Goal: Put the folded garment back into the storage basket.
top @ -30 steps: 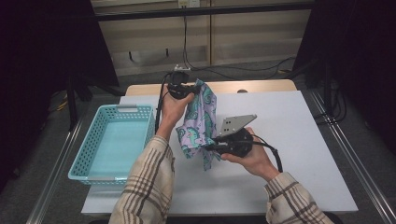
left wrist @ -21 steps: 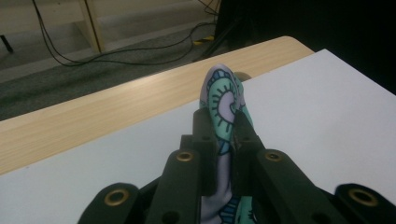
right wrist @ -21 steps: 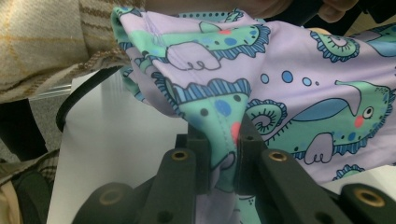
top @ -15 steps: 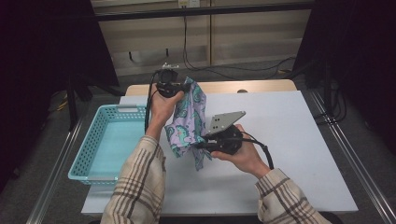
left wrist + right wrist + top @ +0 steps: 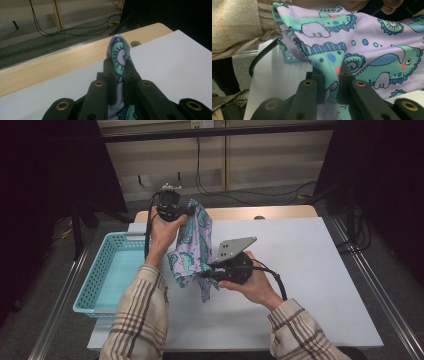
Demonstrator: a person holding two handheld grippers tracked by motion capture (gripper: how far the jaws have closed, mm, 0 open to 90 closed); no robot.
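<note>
While both claws are clamping it, lilac seahorse-print cloth [image 5: 192,247] is hanging above the white tabletop's [image 5: 310,270] left half: left claw [image 5: 189,211], right claw [image 5: 204,274]. Step: lifting; next, carrying toward turquoise plastic basket [image 5: 90,290].

Readable text: none in any of my views.
Cloth [image 5: 372,50]: I read no words or numbers on it; the print is pictures, namely seahorse-like figures, dots and scrolls.
Left gripper [image 5: 120,72]: I see bare black jaws and brass-coloured screw holes, with no brand or label.
Right gripper [image 5: 329,75]: same finding, no marking that I can read.
Grey plate [image 5: 235,248]: I see small holes on the plate on my right gripper, no lettering.
Basket [image 5: 100,270]: I find no label or sign on its walls.
Table [image 5: 310,270]: plain white surface, no marks.
</note>
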